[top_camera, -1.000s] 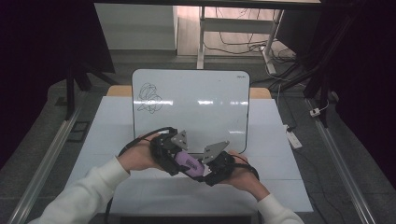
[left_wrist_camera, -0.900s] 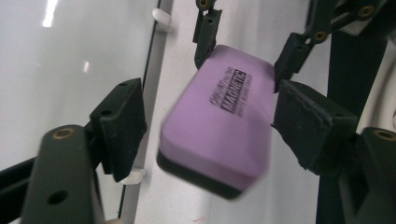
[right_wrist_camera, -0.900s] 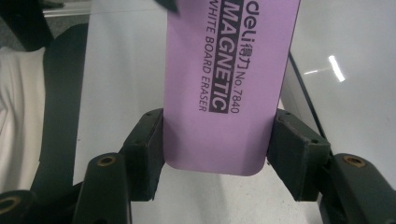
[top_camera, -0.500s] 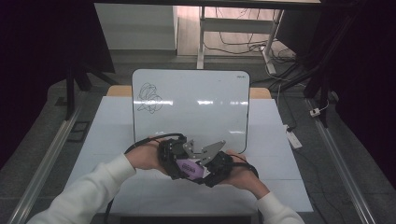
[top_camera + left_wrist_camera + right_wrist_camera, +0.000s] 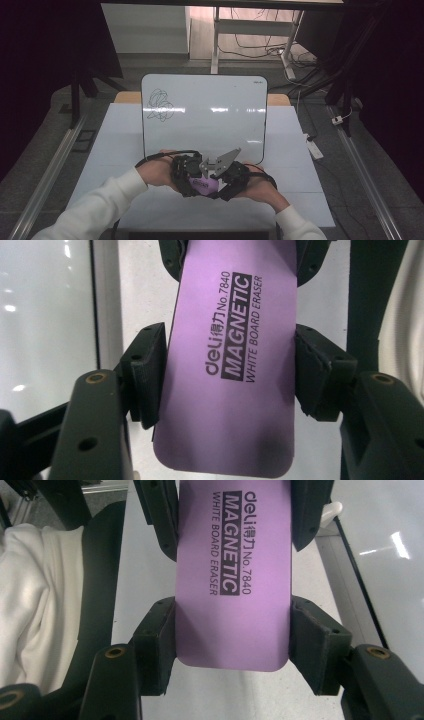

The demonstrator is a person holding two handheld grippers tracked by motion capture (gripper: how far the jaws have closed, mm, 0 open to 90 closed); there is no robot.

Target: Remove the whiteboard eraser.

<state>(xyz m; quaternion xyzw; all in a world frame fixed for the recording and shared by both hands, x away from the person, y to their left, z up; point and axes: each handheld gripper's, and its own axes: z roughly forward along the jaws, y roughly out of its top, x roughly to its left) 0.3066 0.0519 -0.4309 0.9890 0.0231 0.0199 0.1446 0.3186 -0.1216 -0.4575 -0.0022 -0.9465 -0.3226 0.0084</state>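
Note:
A purple whiteboard eraser (image 5: 202, 186) printed "MAGNETIC WHITE BOARD ERASER" hangs between the two hands above the table's near edge. My right gripper (image 5: 218, 184) is shut on one end of it. In the right gripper view its pads (image 5: 307, 645) press the eraser's (image 5: 232, 580) long sides. My left gripper (image 5: 191, 181) faces it from the other end. Its jaws have just been closing with the eraser (image 5: 230, 375) between them, and both pads (image 5: 150, 375) now touch its edges. The right gripper's jaws show at the far end in the left gripper view.
A whiteboard (image 5: 210, 115) lies on the white table (image 5: 115, 145) just beyond the hands, with a black scribble (image 5: 160, 105) at its upper left. A white power strip (image 5: 315, 149) lies on the floor to the right. White sleeves come in from the bottom.
The left hand has come nearer and lower, onto the eraser held by the right gripper. Its jaws have closed onto the eraser's free end. The right hand has kept still.

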